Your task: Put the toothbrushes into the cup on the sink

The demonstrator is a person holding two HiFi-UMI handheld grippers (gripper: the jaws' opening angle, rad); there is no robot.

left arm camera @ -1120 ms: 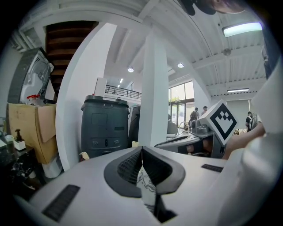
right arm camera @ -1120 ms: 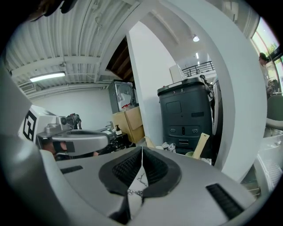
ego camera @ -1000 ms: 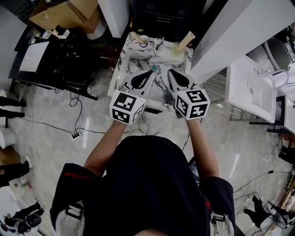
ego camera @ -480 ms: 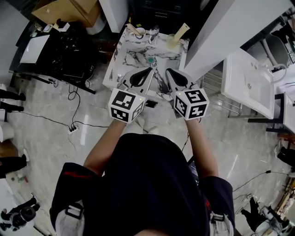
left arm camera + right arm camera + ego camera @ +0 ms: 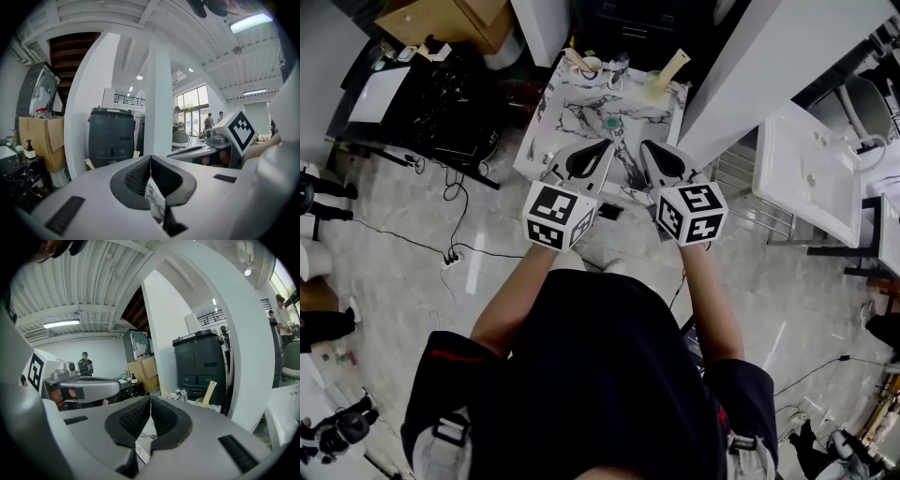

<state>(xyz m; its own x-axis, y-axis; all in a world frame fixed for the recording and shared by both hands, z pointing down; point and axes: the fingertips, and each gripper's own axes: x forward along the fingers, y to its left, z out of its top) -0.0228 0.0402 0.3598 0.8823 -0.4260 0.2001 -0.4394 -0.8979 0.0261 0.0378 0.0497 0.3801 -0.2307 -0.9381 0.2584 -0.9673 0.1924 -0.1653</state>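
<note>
A marbled sink [image 5: 581, 117] with a green drain [image 5: 609, 122] stands ahead of me. On its far edge a white cup [image 5: 592, 65] holds a wood-coloured toothbrush [image 5: 575, 57], and a yellowish cup [image 5: 657, 86] holds a pale toothbrush [image 5: 676, 65]; a faucet [image 5: 621, 64] stands between them. My left gripper [image 5: 606, 144] and right gripper [image 5: 646, 146] hover side by side over the sink's near half, both shut with nothing held. The right gripper view shows the yellowish cup [image 5: 202, 402] with its toothbrush [image 5: 209, 390] past the right gripper [image 5: 150, 398]. The left gripper [image 5: 150, 159] shows its pads pressed together.
A white pillar [image 5: 769, 56] rises right of the sink, and a second white basin [image 5: 811, 183] sits beyond it. A dark bin [image 5: 623, 28] stands behind the sink. A black cluttered table [image 5: 422, 103] and cardboard box [image 5: 441, 19] lie left; cables [image 5: 450, 253] cross the floor.
Both grippers have drawn back from the drain toward the sink's near edge, staying shut. The cups and toothbrushes have not moved.
</note>
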